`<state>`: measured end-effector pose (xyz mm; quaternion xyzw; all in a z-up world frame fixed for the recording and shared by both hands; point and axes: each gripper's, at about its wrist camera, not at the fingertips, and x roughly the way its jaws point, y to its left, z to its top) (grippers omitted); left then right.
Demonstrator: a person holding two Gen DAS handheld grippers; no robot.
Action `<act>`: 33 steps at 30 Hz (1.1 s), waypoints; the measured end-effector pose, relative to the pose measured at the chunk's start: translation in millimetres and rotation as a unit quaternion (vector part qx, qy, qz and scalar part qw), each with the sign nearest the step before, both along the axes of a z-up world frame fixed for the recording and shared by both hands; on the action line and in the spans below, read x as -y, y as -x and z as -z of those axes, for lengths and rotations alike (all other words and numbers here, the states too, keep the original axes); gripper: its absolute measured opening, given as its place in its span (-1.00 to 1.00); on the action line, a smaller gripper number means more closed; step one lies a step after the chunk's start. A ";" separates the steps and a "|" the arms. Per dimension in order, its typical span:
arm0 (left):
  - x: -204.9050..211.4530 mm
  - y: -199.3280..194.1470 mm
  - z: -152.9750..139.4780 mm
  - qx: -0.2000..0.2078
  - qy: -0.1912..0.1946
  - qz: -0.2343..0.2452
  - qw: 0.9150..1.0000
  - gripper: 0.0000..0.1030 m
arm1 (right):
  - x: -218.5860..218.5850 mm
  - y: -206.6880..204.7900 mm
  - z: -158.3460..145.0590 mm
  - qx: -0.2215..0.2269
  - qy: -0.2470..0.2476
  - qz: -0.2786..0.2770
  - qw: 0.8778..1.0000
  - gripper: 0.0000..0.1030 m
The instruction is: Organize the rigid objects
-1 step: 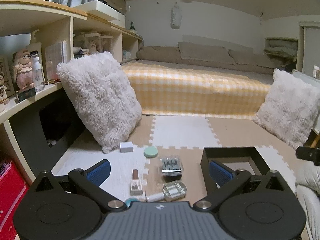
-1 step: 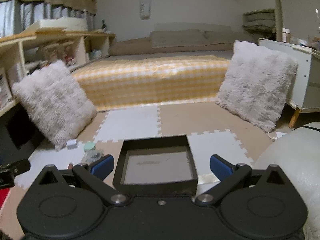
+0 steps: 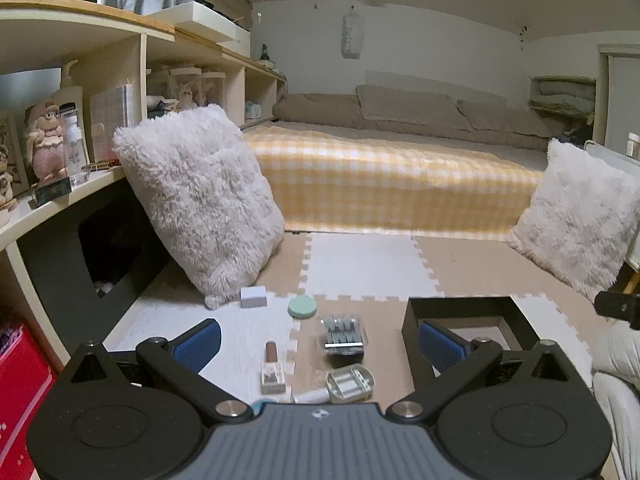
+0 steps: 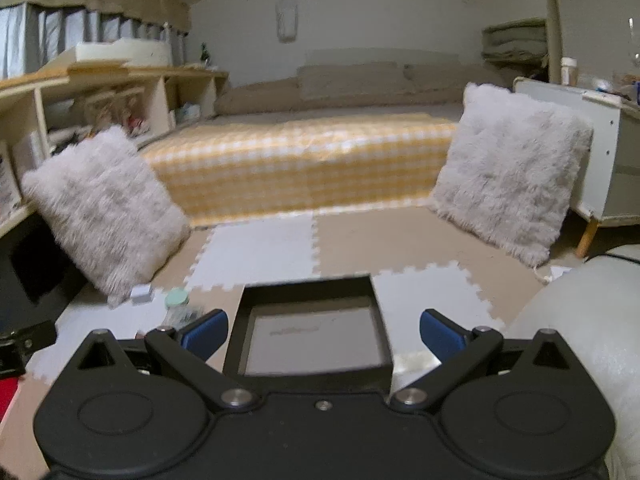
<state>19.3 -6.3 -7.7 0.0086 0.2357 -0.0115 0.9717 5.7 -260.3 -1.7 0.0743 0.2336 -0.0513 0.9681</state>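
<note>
Small rigid objects lie on the foam floor mat in the left wrist view: a white box [image 3: 253, 297], a round mint-green case [image 3: 302, 306], a clear case of dark pieces [image 3: 342, 332], a lipstick-like item in a clear holder [image 3: 273, 366], a grey-green tray case [image 3: 350, 381] and a white tube [image 3: 310, 395]. A black open box [image 3: 460, 308] with a pale bottom stands to their right. My left gripper [image 3: 320, 340] is open and empty above the objects. My right gripper [image 4: 322, 330] is open and empty above the black box [image 4: 308, 292].
Two fluffy white pillows [image 3: 200, 204] [image 4: 508, 168] lean at left and right. A bed with a yellow checked cover [image 3: 380, 176] lies behind. Shelves with figurines [image 3: 44, 148] run along the left. A white cabinet [image 4: 600, 152] stands at right. A white cushion [image 4: 580, 340] is near right.
</note>
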 end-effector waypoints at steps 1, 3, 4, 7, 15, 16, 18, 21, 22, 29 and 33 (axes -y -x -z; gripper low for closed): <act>-1.9 -6.6 -4.8 0.002 0.002 -0.002 1.000 1.00 | 3.7 -3.7 -0.8 0.004 0.002 0.000 1.000 1.00; -2.8 -12.4 -7.5 0.002 0.002 -0.003 1.000 1.00 | 10.2 -12.6 -1.9 0.004 0.003 0.002 1.000 1.00; -5.0 -19.0 -10.5 0.001 0.004 -0.004 1.000 1.00 | 12.5 -17.3 -2.2 0.004 0.003 0.002 1.000 1.00; -9.9 -34.6 -14.0 -0.006 0.009 -0.009 1.000 1.00 | 21.2 -31.3 -1.4 0.004 0.003 -0.001 1.000 1.00; -31.1 -79.6 -7.6 -0.038 0.008 -0.033 0.999 1.00 | 35.8 -64.9 10.1 0.002 0.031 -0.007 0.999 1.00; -33.5 -85.1 -4.3 -0.043 0.004 -0.033 0.999 1.00 | 39.3 -69.9 12.0 0.001 0.032 -0.002 0.999 1.00; -39.9 -98.5 4.6 -0.059 -0.008 -0.027 0.998 1.00 | 48.8 -79.1 16.3 0.003 0.028 0.004 1.000 1.00; -42.9 -114.7 17.6 -0.083 -0.030 -0.016 0.996 1.00 | 62.8 -93.2 24.0 0.003 0.024 0.015 1.000 1.00; -43.4 -120.2 23.8 -0.091 -0.038 -0.014 0.995 1.00 | 66.2 -98.3 26.7 -0.002 0.024 0.018 1.000 1.00; -43.4 -154.6 67.0 -0.181 -0.028 -0.002 0.983 1.00 | 78.0 -132.0 52.4 -0.061 0.014 0.013 0.998 1.00; -46.5 -169.0 92.2 -0.253 -0.001 0.006 0.968 1.00 | 75.6 -144.2 68.7 -0.096 0.022 0.000 0.995 1.00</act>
